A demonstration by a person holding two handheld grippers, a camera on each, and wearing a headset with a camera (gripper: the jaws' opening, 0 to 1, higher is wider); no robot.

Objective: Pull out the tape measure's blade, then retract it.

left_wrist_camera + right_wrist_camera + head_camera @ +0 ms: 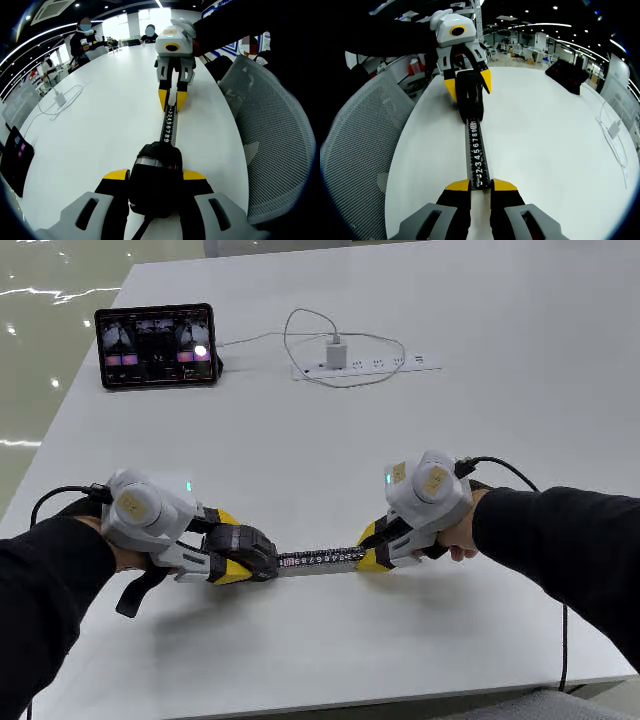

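left gripper (230, 545) clamped on tape measure case (252, 550), blade (320, 559) stretched to right gripper (370, 548) pinching its tip

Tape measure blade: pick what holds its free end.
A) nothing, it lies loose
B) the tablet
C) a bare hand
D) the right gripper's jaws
D: the right gripper has its jaws shut on the tip of the blade, while the left gripper clamps the case.
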